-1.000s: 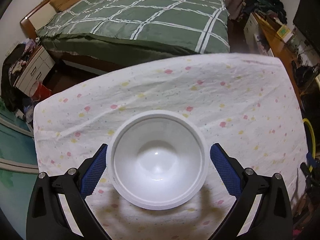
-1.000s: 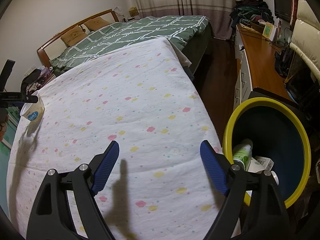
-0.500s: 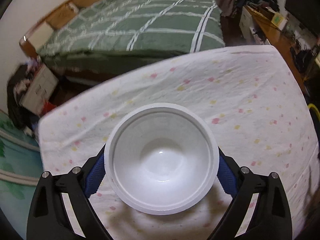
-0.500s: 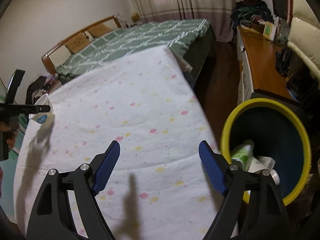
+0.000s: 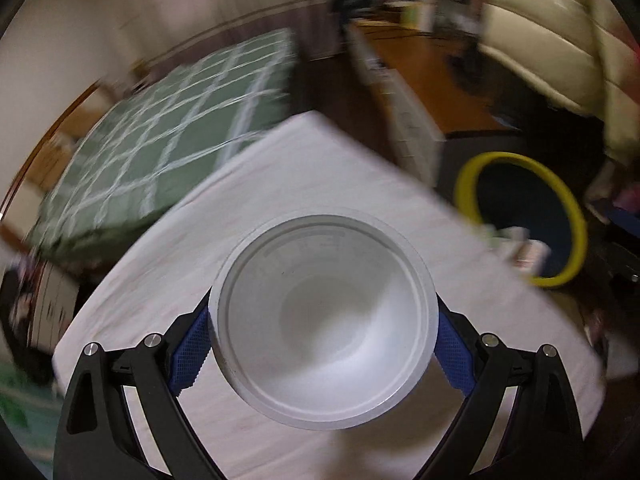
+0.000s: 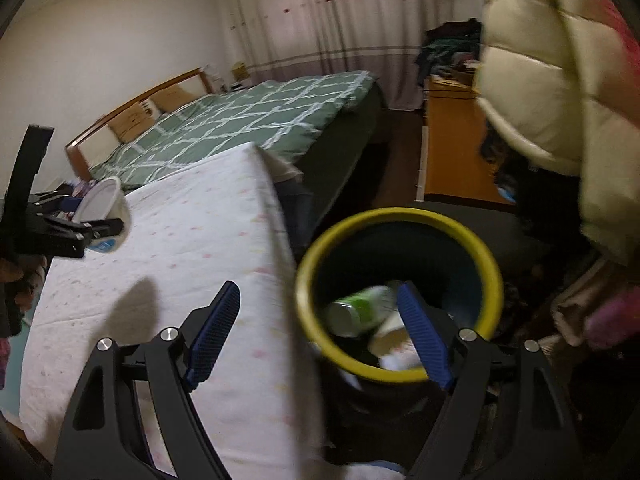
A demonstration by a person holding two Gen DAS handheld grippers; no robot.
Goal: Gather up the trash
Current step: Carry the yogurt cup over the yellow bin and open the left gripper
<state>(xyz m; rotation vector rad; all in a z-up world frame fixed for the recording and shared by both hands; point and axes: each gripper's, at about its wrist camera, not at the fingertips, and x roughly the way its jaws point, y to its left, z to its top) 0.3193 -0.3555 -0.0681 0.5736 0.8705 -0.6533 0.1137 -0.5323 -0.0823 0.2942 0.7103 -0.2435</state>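
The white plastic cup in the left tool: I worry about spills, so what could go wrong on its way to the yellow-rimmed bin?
1. The white plastic cup is gripped only at its sides by the left tool, above the spotted white sheet; it could slip in transit.
2. The yellow-rimmed bin stands beyond the mattress edge; an early release would miss it.
3. The empty right tool hangs before the bin and may crowd the drop.
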